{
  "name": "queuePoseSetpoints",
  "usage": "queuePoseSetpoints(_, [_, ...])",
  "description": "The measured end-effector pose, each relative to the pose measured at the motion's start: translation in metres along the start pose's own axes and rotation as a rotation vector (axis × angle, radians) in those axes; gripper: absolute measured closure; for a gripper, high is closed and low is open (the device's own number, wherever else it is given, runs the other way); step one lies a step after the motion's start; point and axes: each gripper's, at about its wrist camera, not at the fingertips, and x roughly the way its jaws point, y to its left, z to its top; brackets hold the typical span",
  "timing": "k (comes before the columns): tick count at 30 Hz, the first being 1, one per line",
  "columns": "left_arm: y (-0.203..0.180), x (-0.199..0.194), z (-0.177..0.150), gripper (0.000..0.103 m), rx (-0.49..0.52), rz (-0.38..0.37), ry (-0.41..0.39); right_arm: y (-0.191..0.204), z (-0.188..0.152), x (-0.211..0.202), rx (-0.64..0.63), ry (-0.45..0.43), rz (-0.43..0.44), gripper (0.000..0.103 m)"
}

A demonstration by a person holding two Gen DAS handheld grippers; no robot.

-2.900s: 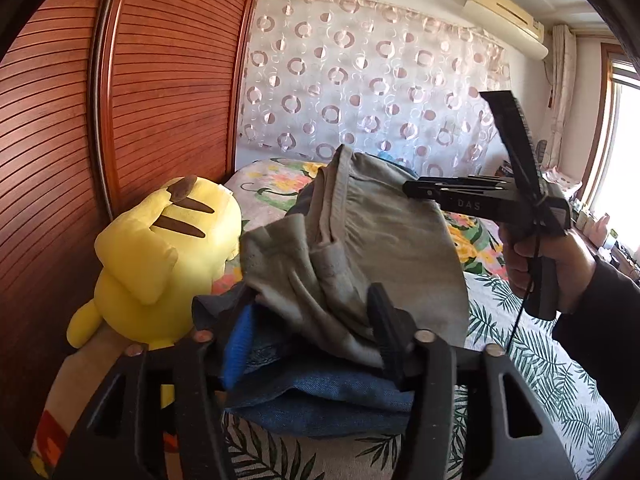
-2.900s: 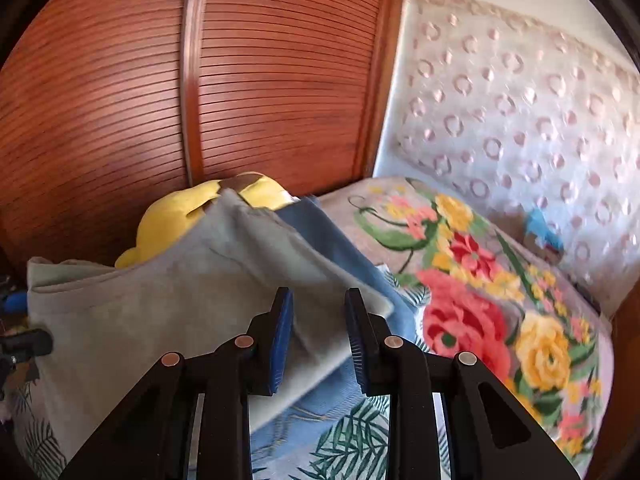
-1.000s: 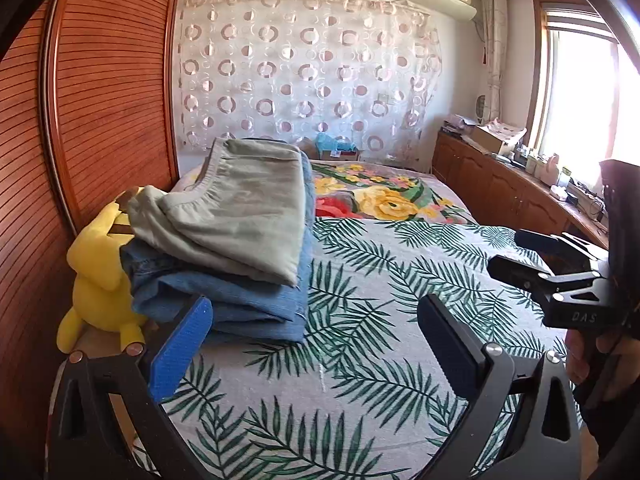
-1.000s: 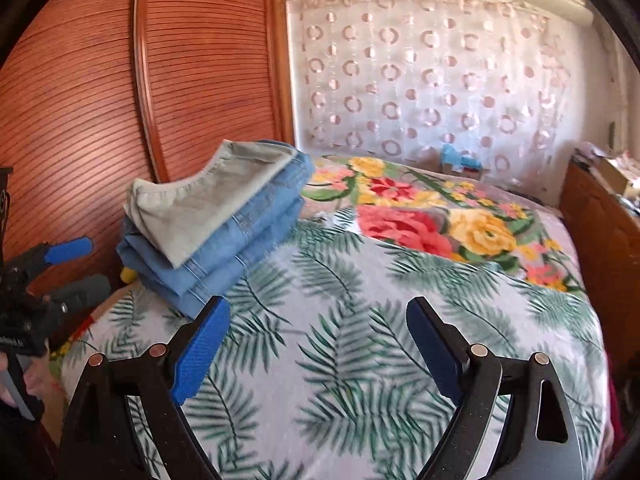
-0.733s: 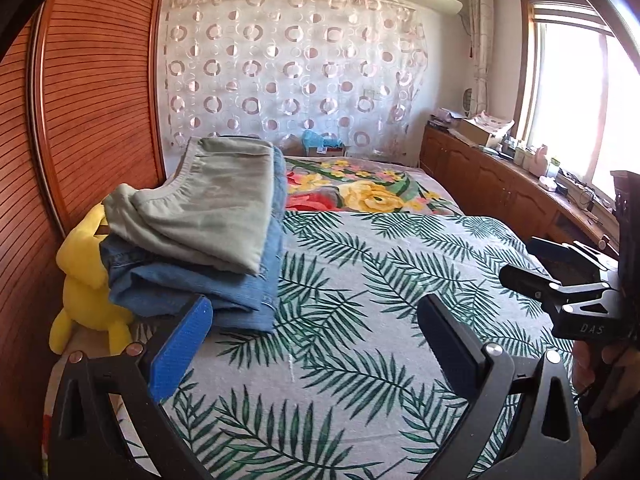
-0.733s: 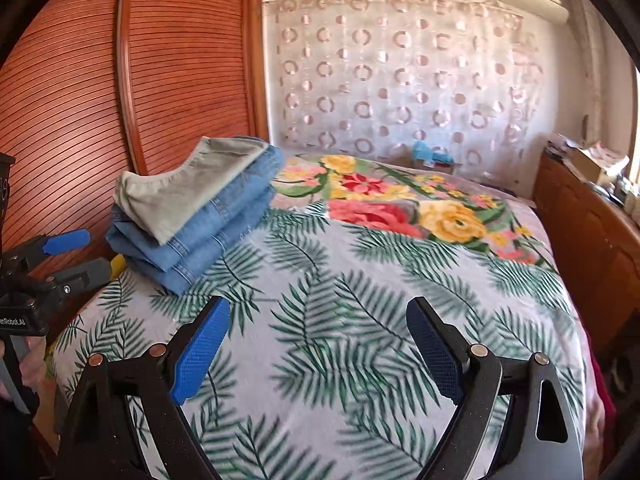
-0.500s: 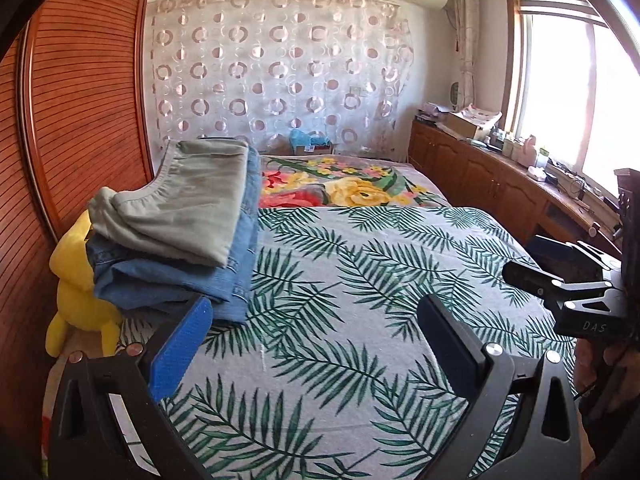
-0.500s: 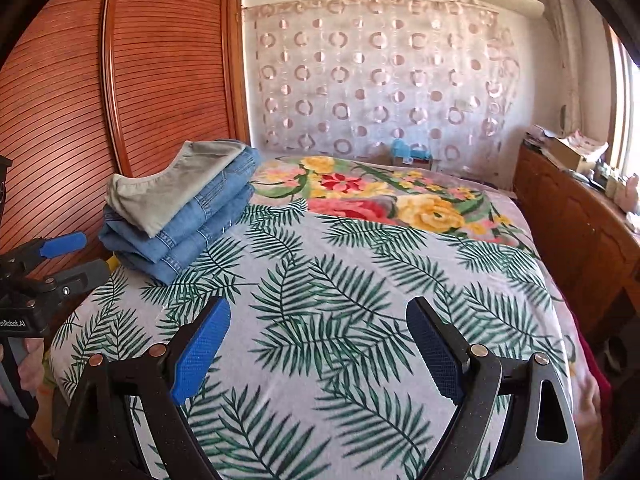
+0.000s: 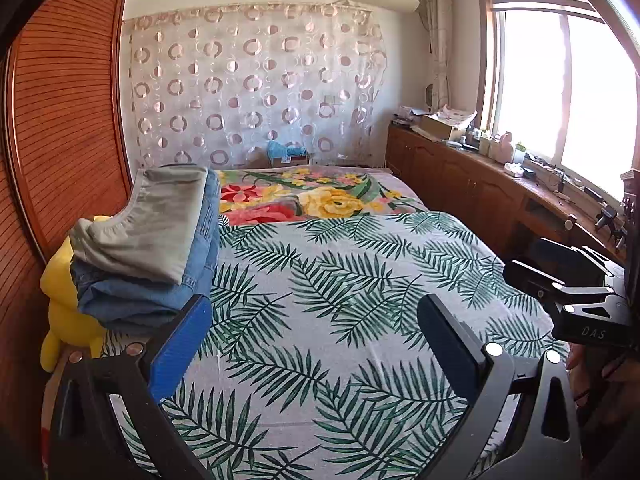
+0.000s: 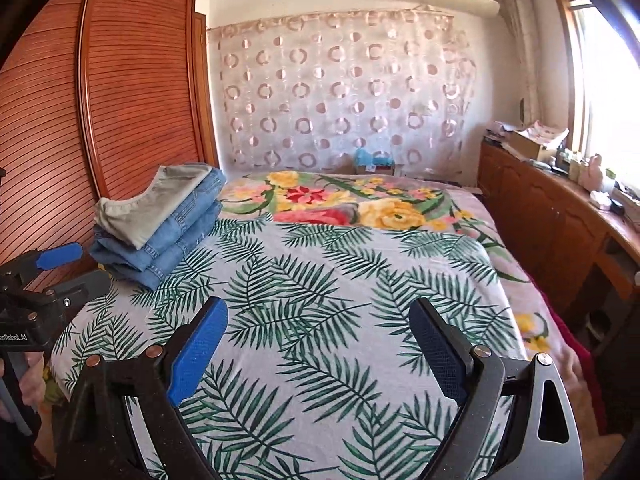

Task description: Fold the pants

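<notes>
Folded grey-green pants (image 9: 152, 224) lie on top of a stack of folded blue jeans (image 9: 140, 300) at the left side of the bed; the stack also shows in the right wrist view (image 10: 160, 232). My left gripper (image 9: 314, 328) is open and empty, low over the leaf-print bedspread (image 9: 340, 280), to the right of the stack. My right gripper (image 10: 318, 332) is open and empty, back from the stack over the bed's middle. Each gripper appears in the other's view, the right one (image 9: 560, 276) and the left one (image 10: 52, 268).
A yellow plush toy (image 9: 64, 304) sits behind the stack against the slatted wooden wardrobe (image 9: 60, 120). A floral blanket (image 9: 320, 196) covers the bed's far end. A wooden cabinet (image 9: 480, 184) with clutter runs along the right wall under the window.
Both grippers let go of the grey-green pants, opened wide and pulled back from the stack. The folded pants stay on top of the jeans.
</notes>
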Motion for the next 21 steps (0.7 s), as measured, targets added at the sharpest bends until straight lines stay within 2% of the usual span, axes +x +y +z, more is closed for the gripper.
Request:
queuePoseSetpoints(9, [-0.01, -0.016, 0.017, 0.001, 0.013, 0.004, -0.038, 0.004, -0.001, -0.03, 0.019, -0.057, -0.062, 0.01])
queuePoseSetpoints(21, [-0.008, -0.046, 0.035, 0.001, 0.012, 0.02, -0.109, 0.003, 0.003, -0.042, 0.026, -0.126, -0.043, 0.01])
